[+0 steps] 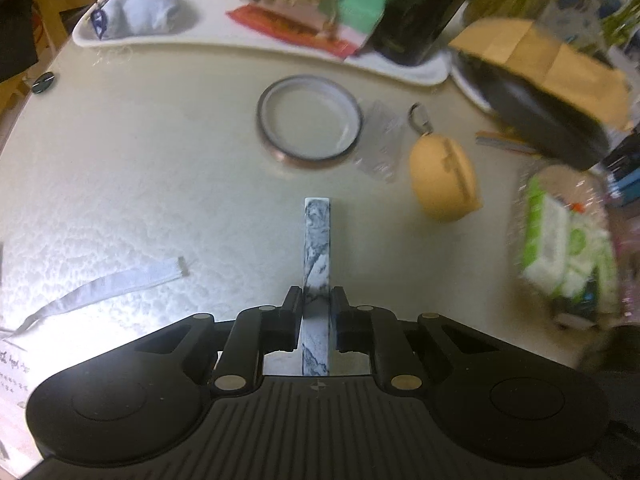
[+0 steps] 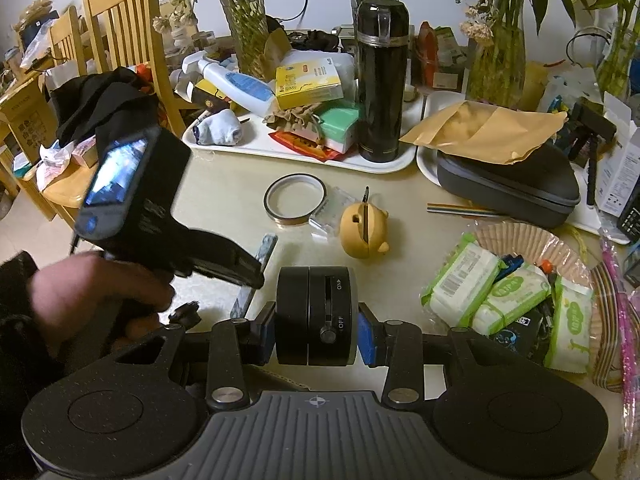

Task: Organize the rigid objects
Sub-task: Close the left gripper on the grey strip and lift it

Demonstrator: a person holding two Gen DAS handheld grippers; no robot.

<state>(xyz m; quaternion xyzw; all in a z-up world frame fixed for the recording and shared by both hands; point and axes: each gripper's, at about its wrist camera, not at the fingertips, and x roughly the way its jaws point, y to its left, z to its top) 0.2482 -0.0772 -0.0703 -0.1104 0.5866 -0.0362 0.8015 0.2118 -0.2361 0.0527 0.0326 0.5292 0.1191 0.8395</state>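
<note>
Left wrist view: left gripper (image 1: 316, 300) clamped on marbled bar (image 1: 317, 240), long axis running straight away from fingers toward tape ring (image 1: 310, 120) far on table (image 1: 160, 184). Right gripper (image 2: 316, 330) gripped black switch puck (image 2: 316, 316), right of bar, near edge.

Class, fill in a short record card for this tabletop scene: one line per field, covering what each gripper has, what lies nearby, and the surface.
left gripper: shut on the marbled bar, which lies on the table
right gripper: shut on the black cylinder, its ON/OFF switch facing the camera
nearby: tape ring flat on the table; yellow case beside it
back: black flask upright on a white tray
surface: pale table
</note>
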